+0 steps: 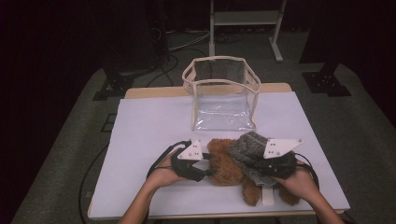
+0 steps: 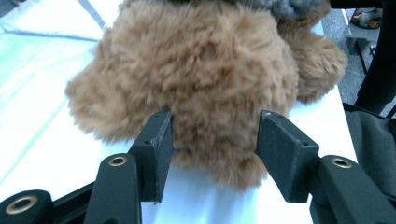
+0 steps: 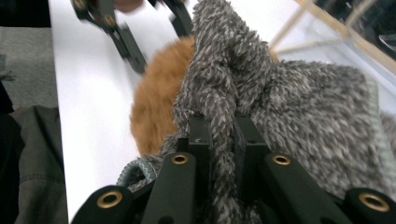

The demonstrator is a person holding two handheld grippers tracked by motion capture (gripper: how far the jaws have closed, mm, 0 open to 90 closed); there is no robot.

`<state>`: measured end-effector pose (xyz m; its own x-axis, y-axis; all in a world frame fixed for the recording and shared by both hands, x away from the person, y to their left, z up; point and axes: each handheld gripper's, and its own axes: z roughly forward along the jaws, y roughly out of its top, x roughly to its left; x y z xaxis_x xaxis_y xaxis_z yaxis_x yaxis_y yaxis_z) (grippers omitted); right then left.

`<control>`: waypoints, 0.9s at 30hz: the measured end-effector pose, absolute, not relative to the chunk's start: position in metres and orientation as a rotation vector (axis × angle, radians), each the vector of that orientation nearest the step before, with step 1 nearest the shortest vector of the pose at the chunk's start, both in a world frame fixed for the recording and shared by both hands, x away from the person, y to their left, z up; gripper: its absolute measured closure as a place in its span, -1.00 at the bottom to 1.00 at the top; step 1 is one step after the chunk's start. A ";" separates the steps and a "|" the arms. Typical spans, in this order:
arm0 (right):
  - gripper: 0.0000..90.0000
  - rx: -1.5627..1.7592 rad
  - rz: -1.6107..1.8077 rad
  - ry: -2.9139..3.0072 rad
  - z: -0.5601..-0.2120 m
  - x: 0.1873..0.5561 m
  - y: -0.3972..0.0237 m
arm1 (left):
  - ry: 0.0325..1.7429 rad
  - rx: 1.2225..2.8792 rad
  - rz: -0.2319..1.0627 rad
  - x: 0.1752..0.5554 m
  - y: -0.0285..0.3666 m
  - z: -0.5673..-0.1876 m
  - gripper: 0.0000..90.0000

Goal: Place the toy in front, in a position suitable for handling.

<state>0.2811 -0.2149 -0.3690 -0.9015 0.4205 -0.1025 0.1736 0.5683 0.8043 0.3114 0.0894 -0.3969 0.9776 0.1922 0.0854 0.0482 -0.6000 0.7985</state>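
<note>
Plush, light and squashy: the brown teddy bear lies near the front edge of the white-covered bench, with a grey knitted garment bunched over its right part. Both should give under any grip, so fur alone may slip; a pinch deep into a limb or a thick fold seems safest. The right claw is clamped tight on a fold of the knit. The left claw sits partly open, its jaws straddling a furry lobe of the bear, touching fur but not squeezing it. Both forearms reach in low from the near edge, hands level. A clear bag stands open behind the bear.
</note>
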 end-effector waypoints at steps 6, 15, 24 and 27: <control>0.76 0.468 1.239 2.506 -0.364 0.273 -0.207 | 0.179 2.220 0.209 0.308 0.100 -0.398 -0.01; 0.76 0.336 1.234 2.549 -0.353 0.286 -0.158 | 0.194 2.208 0.207 0.307 0.113 -0.398 -0.02; 0.75 0.300 1.239 2.577 -0.358 0.285 -0.146 | 0.205 2.192 0.211 0.305 0.118 -0.400 -0.02; 0.75 0.341 1.225 2.568 -0.359 0.282 -0.163 | 0.210 2.190 0.217 0.305 0.121 -0.399 -0.03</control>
<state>0.2818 -0.1630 -0.3589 -0.9343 0.3258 -0.1445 0.0926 0.6135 0.7842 0.3047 0.1208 -0.3988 0.9702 0.2291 0.0789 0.0717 -0.5825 0.8097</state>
